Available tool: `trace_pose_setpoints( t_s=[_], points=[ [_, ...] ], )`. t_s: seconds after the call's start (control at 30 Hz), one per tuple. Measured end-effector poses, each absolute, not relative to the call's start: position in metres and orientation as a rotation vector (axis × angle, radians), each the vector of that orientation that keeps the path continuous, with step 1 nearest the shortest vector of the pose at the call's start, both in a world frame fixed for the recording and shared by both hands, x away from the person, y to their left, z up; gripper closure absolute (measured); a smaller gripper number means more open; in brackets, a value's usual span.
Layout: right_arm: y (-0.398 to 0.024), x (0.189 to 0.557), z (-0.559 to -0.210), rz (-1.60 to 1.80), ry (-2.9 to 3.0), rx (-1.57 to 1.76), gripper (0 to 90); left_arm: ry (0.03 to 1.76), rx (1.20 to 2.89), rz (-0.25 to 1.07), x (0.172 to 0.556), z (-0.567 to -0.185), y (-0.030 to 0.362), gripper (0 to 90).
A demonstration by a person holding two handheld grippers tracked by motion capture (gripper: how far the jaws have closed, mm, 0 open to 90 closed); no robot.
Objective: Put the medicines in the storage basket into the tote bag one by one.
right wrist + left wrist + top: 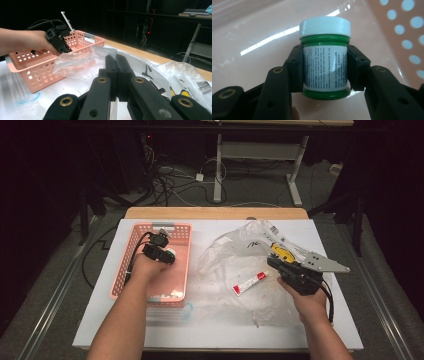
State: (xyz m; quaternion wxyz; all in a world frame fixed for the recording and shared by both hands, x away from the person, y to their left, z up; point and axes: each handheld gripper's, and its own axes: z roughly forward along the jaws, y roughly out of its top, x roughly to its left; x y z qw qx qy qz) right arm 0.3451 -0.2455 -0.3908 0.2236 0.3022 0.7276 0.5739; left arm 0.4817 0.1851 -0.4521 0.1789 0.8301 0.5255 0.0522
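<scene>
**Left jaws on the jar, right jaws shut on the bag**

Nearest to us on the desk (100, 320), our left gripper (324, 72) sits down inside the pink basket (131, 265). Its jaws pinch a small green jar (325, 67) with a white ribbed cap, one pad on each side of the label. The jar is over the basket floor, close to the perforated side wall; we cannot tell whether it touches the floor.

On the right, our right gripper (116, 75) has its jaws pressed together, and the clear plastic bag (225, 255) seems caught between them. The bag lies spread over the middle of the desk.

A red-and-white tube (249, 283) lies on the bag, between basket and right gripper, apart from both.

Farther back, a yellow item (281, 252) sits under the crumpled film.
</scene>
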Motion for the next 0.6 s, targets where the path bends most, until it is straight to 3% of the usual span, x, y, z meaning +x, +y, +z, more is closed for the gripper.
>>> trace_pose_setpoints(
  t_s=[0.6],
  points=[
    [-0.246,0.344,-0.389,1.583,2.003,0.828,90.0,1.334,2.158,0.246,0.441,-0.421,0.194,53.9]
  ],
)
